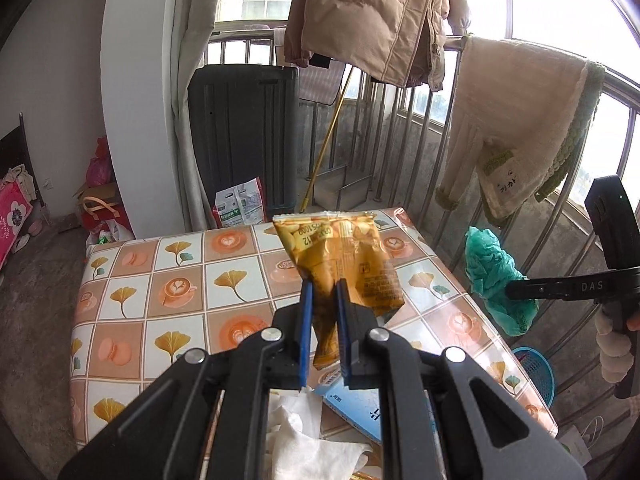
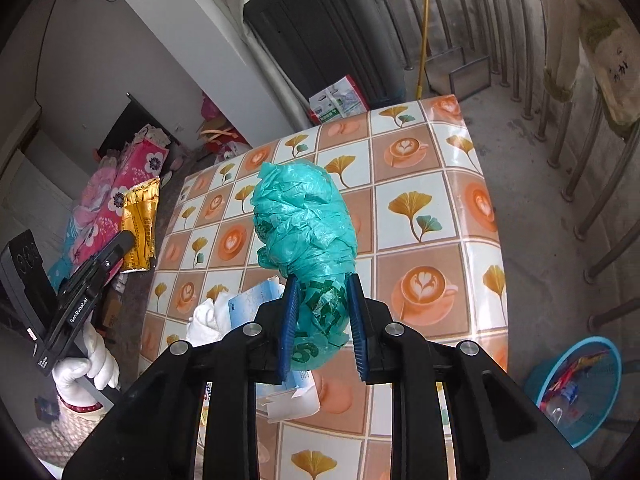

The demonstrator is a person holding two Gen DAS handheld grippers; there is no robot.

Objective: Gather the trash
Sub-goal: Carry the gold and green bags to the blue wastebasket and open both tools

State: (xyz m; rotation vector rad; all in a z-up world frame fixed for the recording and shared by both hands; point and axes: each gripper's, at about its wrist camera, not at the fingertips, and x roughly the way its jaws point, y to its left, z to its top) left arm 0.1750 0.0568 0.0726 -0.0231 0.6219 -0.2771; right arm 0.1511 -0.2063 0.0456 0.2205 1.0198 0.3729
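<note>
My left gripper (image 1: 323,286) is shut on a yellow snack wrapper (image 1: 344,252) and holds it up above the patterned table (image 1: 168,292). The wrapper also shows at the left of the right wrist view (image 2: 140,224). My right gripper (image 2: 322,280) is shut on a crumpled green plastic bag (image 2: 306,216) above the table (image 2: 440,184); the bag also shows at the right of the left wrist view (image 1: 494,276). White tissue (image 1: 304,440) and a blue-and-white paper box (image 1: 356,404) lie on the table's near edge. A blue trash basket (image 2: 580,384) with several wrappers stands on the floor at the right.
A metal railing (image 1: 400,120) with a hanging towel (image 1: 520,120) and coat (image 1: 372,12) runs behind and right of the table. A dark panel (image 1: 244,128) and a food bag (image 1: 240,204) stand behind it. Bags and bedding lie on the floor at the left (image 2: 120,184).
</note>
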